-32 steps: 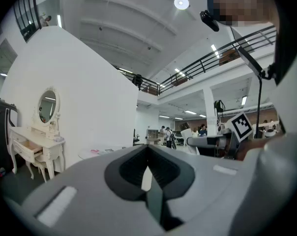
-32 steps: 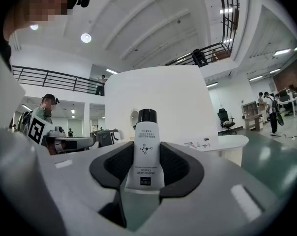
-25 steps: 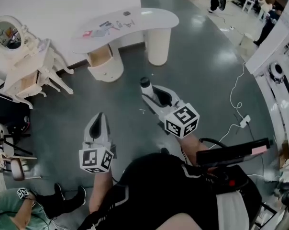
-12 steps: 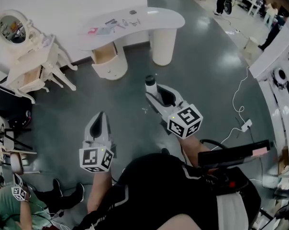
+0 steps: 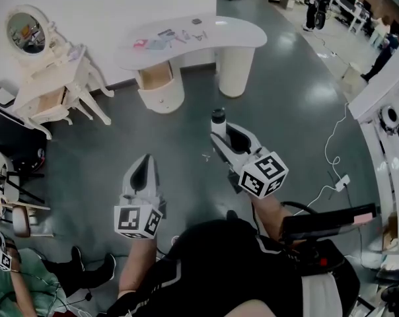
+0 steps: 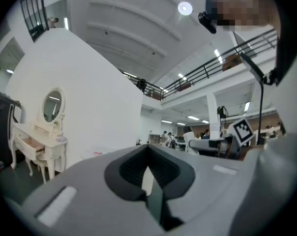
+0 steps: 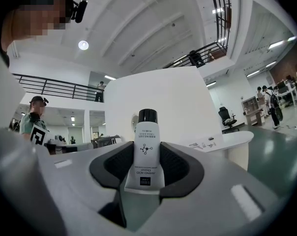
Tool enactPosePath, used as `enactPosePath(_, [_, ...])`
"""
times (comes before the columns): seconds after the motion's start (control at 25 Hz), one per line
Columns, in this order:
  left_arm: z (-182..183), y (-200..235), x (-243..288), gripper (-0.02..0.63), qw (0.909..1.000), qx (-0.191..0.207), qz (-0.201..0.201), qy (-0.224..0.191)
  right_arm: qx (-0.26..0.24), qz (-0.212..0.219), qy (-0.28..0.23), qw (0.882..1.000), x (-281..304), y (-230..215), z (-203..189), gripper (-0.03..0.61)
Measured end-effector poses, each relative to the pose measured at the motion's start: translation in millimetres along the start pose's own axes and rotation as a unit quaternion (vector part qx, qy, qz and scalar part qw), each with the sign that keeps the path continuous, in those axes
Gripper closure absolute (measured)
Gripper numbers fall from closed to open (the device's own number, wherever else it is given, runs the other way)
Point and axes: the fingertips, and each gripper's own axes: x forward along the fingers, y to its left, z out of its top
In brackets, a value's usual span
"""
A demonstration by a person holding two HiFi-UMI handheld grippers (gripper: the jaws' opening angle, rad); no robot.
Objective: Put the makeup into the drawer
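**Matt shells, polished floor**

The left gripper [image 6: 148, 167] and right gripper [image 5: 223, 133] have smooth, matt grey plastic shells lined with black, rubbery-looking pads [image 7: 112, 167]. The makeup tube [image 7: 147, 151] is smooth white plastic with a glossy black cap [image 7: 148, 115]. The grey floor [image 5: 298, 104] is polished and mirrors the lights. The table [image 5: 234, 29] is glossy white. The vanity [image 5: 54, 84] looks like painted wood.

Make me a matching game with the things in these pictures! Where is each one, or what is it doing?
Things:
1 white tube
2 left gripper
3 oval mirror
4 small makeup items

Places or states:
A on the curved table
B shut, nothing in it
C clamped in the right gripper
D on the vanity by the wall

Pairs: 1-C, 2-B, 3-D, 4-A
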Motion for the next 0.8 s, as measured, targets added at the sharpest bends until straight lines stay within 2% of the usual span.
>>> enactPosePath(0.08, [3.4, 3.8, -4.9, 0.615, 0.9999, -0.002, -0.013, -0.009, 0.001, -0.004, 0.006, 1.0, 3.3, 5.0, -4.5, 0.407])
enactPosePath(0.4, [-8.5, 41.5, -2.4, 0.614, 0.9996, -0.001, -0.025, 0.016, -0.004, -0.015, 0.024, 1.0, 25.8, 17.3, -15.3, 0.407])
enactPosePath(0.64, [-19.3, 57.9, 35.0, 0.614, 0.9991, 0.01, -0.034, 0.025, 0.004, -0.005, 0.022, 1.0, 61.9, -13.2, -15.7, 0.407])
enactPosePath(0.8, [-14.7, 61.2, 55.5, 0.614, 0.9993, 0.011, -0.025, 0.024, 0.002, 0.012, 0.017, 1.0, 84.9, -30.0, -12.3, 0.407])
